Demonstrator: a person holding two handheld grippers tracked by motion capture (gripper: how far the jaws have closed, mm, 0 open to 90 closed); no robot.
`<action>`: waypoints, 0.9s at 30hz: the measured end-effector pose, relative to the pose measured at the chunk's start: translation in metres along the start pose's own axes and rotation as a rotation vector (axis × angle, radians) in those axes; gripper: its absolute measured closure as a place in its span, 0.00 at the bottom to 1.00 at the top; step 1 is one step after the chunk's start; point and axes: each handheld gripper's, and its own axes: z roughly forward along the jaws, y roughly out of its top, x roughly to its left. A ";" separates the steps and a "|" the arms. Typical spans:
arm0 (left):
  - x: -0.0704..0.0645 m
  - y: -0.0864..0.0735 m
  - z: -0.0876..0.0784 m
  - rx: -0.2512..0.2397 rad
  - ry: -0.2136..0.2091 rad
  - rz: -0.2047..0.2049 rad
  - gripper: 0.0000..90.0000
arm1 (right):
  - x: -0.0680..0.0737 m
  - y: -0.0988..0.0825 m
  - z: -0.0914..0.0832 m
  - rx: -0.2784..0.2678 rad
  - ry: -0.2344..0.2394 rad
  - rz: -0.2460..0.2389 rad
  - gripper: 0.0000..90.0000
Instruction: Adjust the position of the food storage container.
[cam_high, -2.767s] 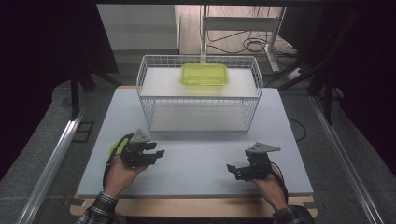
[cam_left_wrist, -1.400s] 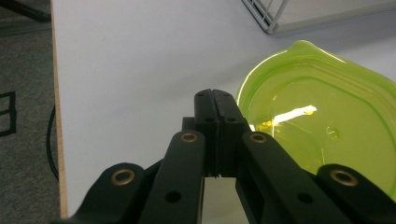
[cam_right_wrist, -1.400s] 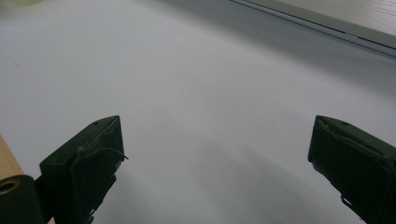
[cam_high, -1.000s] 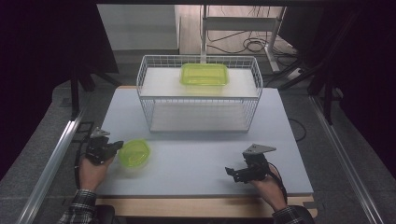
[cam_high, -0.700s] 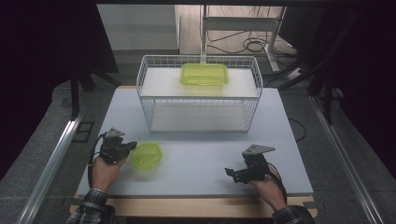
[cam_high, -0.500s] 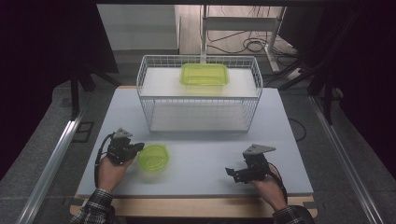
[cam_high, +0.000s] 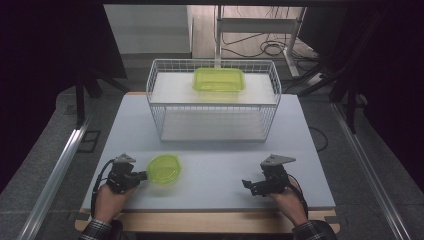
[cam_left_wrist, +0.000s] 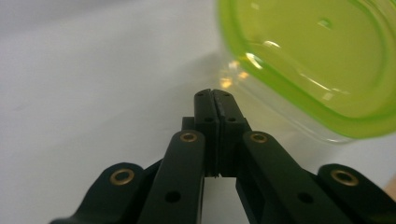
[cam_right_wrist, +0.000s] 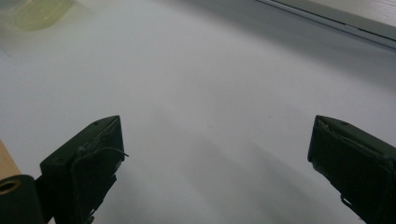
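While the small green container (cam_high: 164, 169) sits on the white table (cam_high: 215, 175) front-left, left gripper (cam_high: 141, 175) pressed together just beside its edge, holding nothing, wire basket (cam_high: 212, 102) well behind with another green container (cam_high: 218, 80) on top, right gripper (cam_high: 248, 186) spread, resting low front-right.

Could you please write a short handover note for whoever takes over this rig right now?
Left gripper: shut, nothing between its jaws, tips beside the small green container near the table's front left; I cannot tell whether they touch it.
Right gripper: open and empty, low over the table at front right.
Things: a second green container sits on the top shelf of the white wire rack at the back of the table.
Done: one container is on the rack.
Left: probably getting the small container up to the rack too, which would need a proper grasp first.
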 end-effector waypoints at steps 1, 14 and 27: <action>-0.003 0.001 0.002 0.006 0.001 0.008 1.00 | 0.000 0.000 0.000 0.000 0.000 -0.001 0.04; -0.026 0.026 0.033 0.014 -0.076 0.087 1.00 | 0.001 -0.001 0.003 0.012 0.009 -0.005 0.04; -0.052 0.039 0.052 0.039 -0.168 0.136 1.00 | 0.001 -0.002 0.005 0.016 0.013 -0.003 0.04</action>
